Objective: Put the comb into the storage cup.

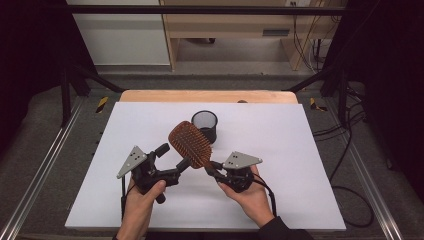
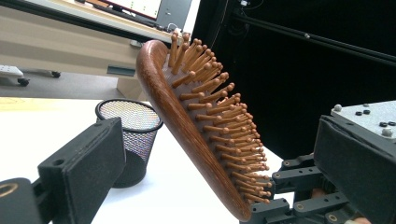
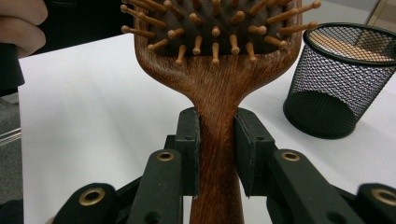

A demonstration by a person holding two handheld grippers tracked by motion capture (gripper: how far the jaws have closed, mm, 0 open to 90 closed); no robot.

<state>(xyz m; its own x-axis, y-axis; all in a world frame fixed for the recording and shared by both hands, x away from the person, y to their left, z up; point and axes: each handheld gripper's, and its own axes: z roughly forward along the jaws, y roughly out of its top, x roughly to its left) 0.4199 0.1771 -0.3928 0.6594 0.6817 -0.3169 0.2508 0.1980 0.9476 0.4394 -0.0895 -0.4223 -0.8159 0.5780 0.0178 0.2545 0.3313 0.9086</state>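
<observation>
Wooden hairbrush (image 1: 189,144), one, pinched by right tool (image 3: 217,154); left tool (image 1: 172,162) spread; one mesh cup (image 1: 205,125)

White tabletop (image 1: 280,200) sits on a wooden board (image 1: 207,96), with grey carpet (image 1: 45,130) all around it. Metal rails (image 1: 37,175) run down both sides and black frame bars (image 1: 200,9) cross overhead. Behind it there's a light wood desk (image 1: 235,25) and a white cabinet (image 1: 120,35). Cables (image 1: 350,150) snake over the floor on the right. Dark curtains hang at both edges.
</observation>
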